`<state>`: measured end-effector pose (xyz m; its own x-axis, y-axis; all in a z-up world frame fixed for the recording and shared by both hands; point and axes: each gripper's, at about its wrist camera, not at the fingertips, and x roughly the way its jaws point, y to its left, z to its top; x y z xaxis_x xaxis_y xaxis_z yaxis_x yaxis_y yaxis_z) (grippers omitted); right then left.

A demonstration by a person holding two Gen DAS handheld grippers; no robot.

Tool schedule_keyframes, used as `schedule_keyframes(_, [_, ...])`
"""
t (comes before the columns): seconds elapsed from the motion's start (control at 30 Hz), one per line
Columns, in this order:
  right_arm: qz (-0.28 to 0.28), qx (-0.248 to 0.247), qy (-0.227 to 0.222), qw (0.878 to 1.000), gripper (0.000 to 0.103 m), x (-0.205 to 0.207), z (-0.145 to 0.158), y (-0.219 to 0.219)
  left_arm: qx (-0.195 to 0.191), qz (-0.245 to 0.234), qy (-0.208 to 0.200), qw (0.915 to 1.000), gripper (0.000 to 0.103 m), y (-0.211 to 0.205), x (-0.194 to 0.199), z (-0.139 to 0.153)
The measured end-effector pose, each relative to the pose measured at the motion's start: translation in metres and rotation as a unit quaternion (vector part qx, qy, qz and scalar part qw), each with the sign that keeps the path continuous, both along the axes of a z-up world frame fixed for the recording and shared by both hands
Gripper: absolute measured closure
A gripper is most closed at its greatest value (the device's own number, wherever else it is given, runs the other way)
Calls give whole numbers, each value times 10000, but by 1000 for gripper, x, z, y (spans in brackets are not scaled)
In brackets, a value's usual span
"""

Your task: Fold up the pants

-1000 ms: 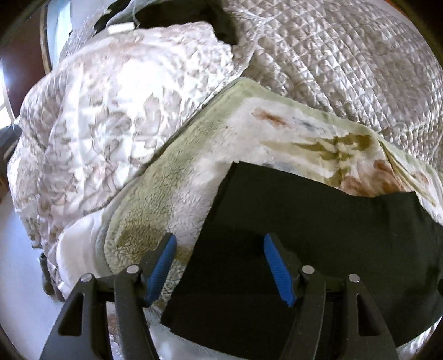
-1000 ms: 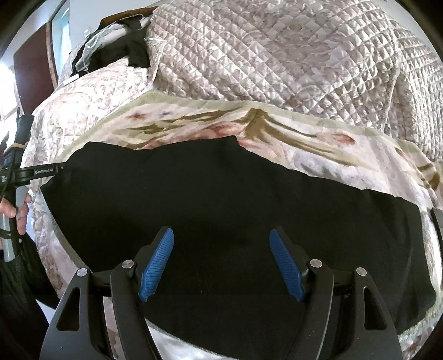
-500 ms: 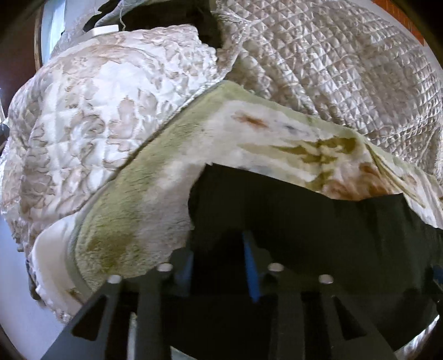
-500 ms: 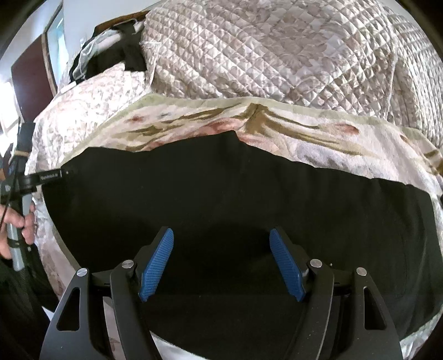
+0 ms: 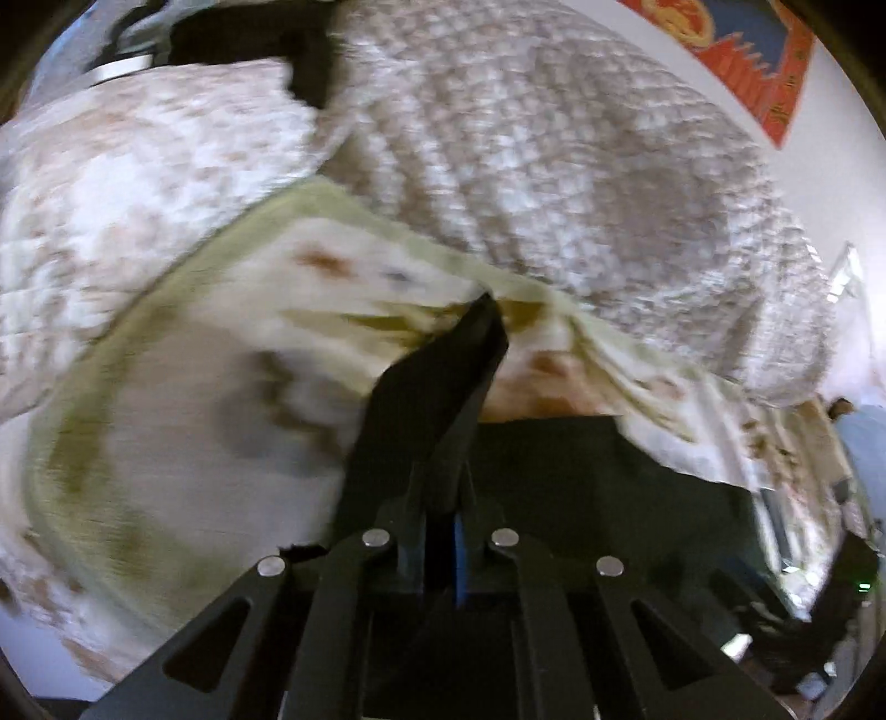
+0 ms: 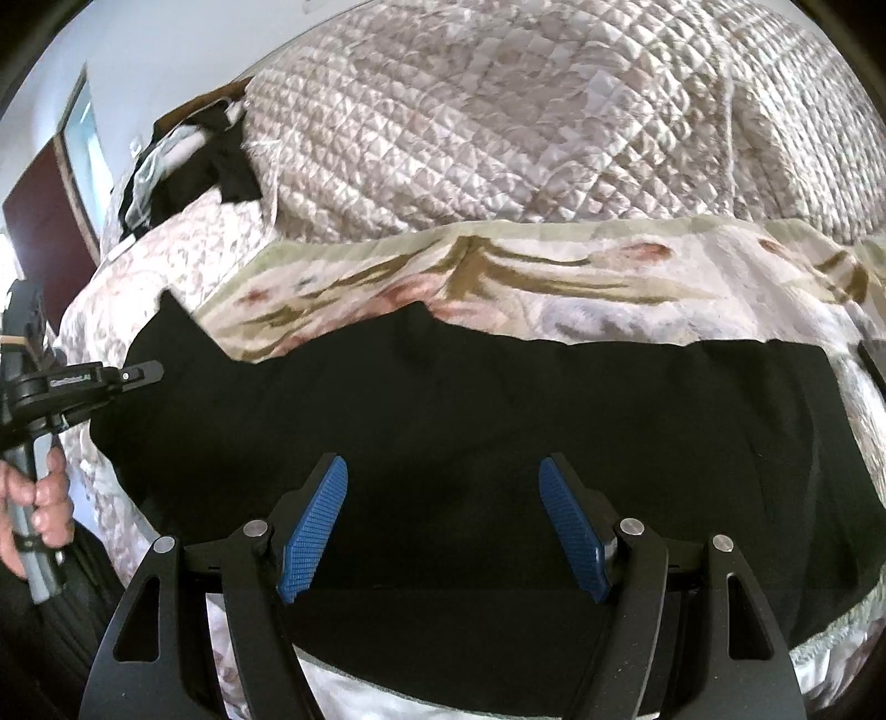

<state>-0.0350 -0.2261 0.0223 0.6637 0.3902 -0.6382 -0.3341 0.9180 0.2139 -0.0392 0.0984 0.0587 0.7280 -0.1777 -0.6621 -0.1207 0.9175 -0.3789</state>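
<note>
Two claws are mine, one in each hand. Nearest, my right claw (image 6: pixel 443 531) hovers spread wide over the black pants (image 6: pixel 498 432), gripping nothing. My left claw (image 5: pixel 443 554) is pressed together, pinching a corner of the pants (image 5: pixel 432 399) and lifting it into a raised point. The pants lie stretched flat across a flowered blanket (image 6: pixel 554 277) on a bed, one end peeling up, the rest undisturbed. I judge the folding has barely begun: the lifted end must be carried across and laid down. Beyond the blanket rise quilted covers (image 6: pixel 498 127). Small white lettering on the left claw's side, seen from the right camera, is too tiny to read. A red wall hanging (image 5: pixel 736 50) shows farthest off.
</note>
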Motion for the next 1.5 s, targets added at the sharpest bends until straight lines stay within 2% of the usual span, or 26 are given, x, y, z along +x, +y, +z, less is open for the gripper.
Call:
schedule_keyframes(0.23, [-386, 249, 11, 9989, 31, 0, 7, -27, -384, -918, 86, 9950, 95, -89, 28, 8])
schedule_keyframes(0.4, [-629, 385, 73, 9973, 31, 0, 7, -46, -522, -1452, 322, 9875, 95, -147, 47, -7])
schedule_keyframes(0.53, [-719, 435, 78, 9964, 31, 1, 7, -52, -704, -1668, 779, 9804, 93, -170, 55, -31])
schedule_keyframes(0.6, [-714, 450, 68, 9964, 31, 1, 7, -52, -1047, -1826, 889, 9735, 89, -171, 52, -33])
schedule_keyframes(0.63, [-707, 473, 69, 9964, 31, 1, 7, -53, -1130, -1899, 806, 9719, 87, -170, 48, -29])
schedule_keyframes(0.73, [-618, 574, 82, 9964, 31, 1, 8, -52, -1098, -1981, 424, 9731, 75, -162, 37, -9])
schedule_keyframes(0.8, [-478, 631, 91, 9968, 31, 1, 8, -48, -898, -1839, 154, 9787, 69, -147, 33, 4])
schedule_keyframes(0.87, [-313, 658, 154, 9972, 31, 2, 6, -41, -497, -1505, 21, 9874, 68, -129, 30, 10])
schedule_keyframes(0.97, [2, 832, 404, 9957, 33, 4, -3, -31, -142, -1104, 110, 9937, 68, -101, 30, 7])
schedule_keyframes(1.03, [150, 855, 545, 9947, 39, 6, -9, -24, 9, -926, 189, 9955, 68, -84, 31, 0])
schedule_keyframes(1.17, [267, 1028, 878, 9905, 43, 19, -22, -15, 270, -785, 310, 9961, 68, -63, 30, -13])
schedule_keyframes(1.3, [205, 1120, 997, 9885, 47, 37, -25, -9, 520, -672, 268, 9960, 68, -54, 31, -25])
schedule_keyframes(1.4, [155, 1088, 1067, 9882, 61, 48, -30, -6, 505, -672, 255, 9961, 68, -53, 33, -32])
schedule_keyframes(1.47, [180, 1162, 1226, 9855, 80, 56, -35, -5, 480, -694, 246, 9961, 68, -53, 34, -36])
schedule_keyframes(1.5, [189, 1177, 1266, 9848, 83, 58, -36, -4, 454, -704, 252, 9962, 68, -52, 34, -37])
